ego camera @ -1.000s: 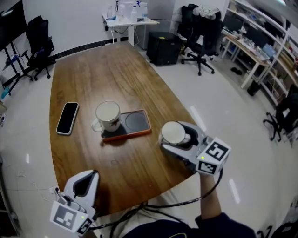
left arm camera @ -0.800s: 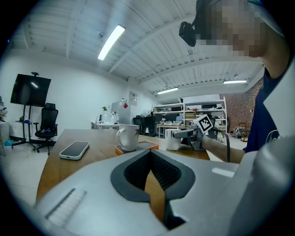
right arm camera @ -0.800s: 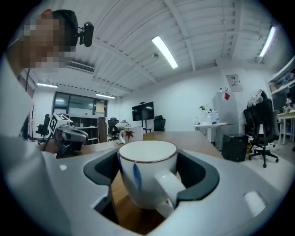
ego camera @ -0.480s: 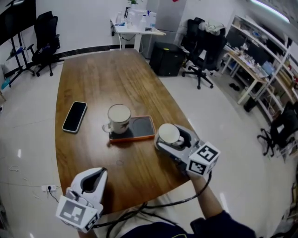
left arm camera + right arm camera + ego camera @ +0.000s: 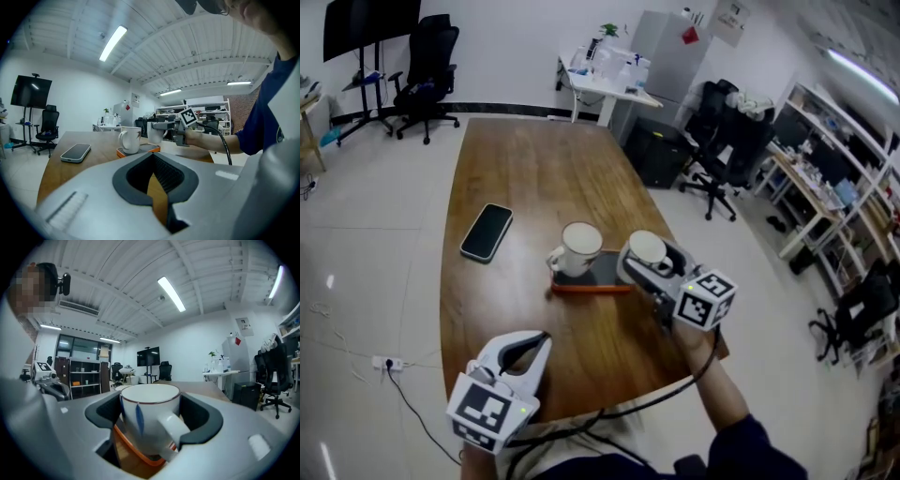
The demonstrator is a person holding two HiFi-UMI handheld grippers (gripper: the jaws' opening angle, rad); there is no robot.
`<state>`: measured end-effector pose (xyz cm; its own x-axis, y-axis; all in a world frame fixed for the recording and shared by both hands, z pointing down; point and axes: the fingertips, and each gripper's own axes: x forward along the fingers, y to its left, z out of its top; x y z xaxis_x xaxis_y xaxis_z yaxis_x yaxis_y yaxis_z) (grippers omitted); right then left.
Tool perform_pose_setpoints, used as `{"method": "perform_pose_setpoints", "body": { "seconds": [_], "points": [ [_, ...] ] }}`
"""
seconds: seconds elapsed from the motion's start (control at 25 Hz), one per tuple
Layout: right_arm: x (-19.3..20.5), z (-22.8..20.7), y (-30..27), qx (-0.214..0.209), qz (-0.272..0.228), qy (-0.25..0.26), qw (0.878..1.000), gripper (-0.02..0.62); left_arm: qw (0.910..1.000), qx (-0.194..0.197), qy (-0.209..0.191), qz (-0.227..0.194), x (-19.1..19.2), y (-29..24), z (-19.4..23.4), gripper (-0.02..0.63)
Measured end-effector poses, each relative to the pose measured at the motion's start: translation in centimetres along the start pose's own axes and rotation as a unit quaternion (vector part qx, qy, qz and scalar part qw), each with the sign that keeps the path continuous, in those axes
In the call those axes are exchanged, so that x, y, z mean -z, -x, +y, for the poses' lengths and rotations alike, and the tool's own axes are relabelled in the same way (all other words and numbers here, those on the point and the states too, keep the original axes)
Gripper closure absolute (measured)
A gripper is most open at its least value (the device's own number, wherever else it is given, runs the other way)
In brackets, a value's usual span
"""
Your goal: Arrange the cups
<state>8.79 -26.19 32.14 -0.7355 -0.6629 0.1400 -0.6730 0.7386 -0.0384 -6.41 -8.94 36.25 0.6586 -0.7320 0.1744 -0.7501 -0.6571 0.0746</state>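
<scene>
White cup, clamped in the right tool, hanging just over the free end of the orange tray. That's the spot it wants, I'd say. To do it well, keep the cup level and bring it straight down. Leave a gap to the second cup so the two don't knock, and only let go once the base sits flat.

Now the tool itself. Its jaws stand wide, pads pressed on either side of the cup, with the handle poking back toward the hand. The cup looks clear of the tray, though the gap is hard to judge.

Further out, the second cup stands on the tray's other half, just beside the carried one. The left tool is pinched fully shut on nothing, down by the near edge of the tabletop. A phone lies well apart.
</scene>
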Motion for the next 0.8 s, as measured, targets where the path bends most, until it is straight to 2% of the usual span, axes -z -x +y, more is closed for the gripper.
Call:
{"method": "perform_pose_setpoints", "body": {
  "seconds": [0.16, 0.28, 0.44, 0.48, 0.52, 0.6, 0.72, 0.8],
  "points": [
    [1.2, -0.8, -2.4, 0.006, 0.009, -0.002, 1.000, 0.217, 1.0000, 0.004, -0.003, -0.001, -0.1, -0.1, -0.3, 0.603],
    [2.2, -0.2, -3.4, 0.004, -0.005, -0.015, 1.000, 0.216, 1.0000, 0.004, 0.000, -0.008, 0.0, 0.5, 0.0, 0.603],
    [2.1, 0.4, -4.0, -0.006, -0.027, 0.002, 1.000, 0.214, 0.9999, -0.003, 0.003, -0.013, -0.4, 1.0, 0.4, 0.603],
    [2.1, 0.4, -4.1, -0.011, -0.028, 0.003, 1.000, 0.201, 0.9999, -0.004, 0.004, -0.012, -0.4, 1.0, 0.4, 0.603],
    [2.1, 0.4, -3.9, -0.016, -0.028, 0.006, 0.999, 0.145, 0.9999, -0.004, 0.005, -0.010, -0.3, 0.9, 0.3, 0.603],
    [1.8, 0.3, -3.1, -0.012, -0.038, 0.014, 0.999, 0.074, 1.0000, -0.003, 0.006, -0.006, -0.1, 0.6, 0.2, 0.603],
    [1.7, -0.7, -1.0, 0.022, -0.045, 0.015, 0.999, 0.014, 1.0000, -0.001, 0.008, -0.005, 0.0, 0.5, 0.1, 0.603],
    [2.5, -1.4, 0.2, 0.036, -0.028, 0.006, 0.999, 0.014, 1.0000, -0.001, 0.007, -0.006, -0.2, 0.6, 0.1, 0.603]
  ]
}}
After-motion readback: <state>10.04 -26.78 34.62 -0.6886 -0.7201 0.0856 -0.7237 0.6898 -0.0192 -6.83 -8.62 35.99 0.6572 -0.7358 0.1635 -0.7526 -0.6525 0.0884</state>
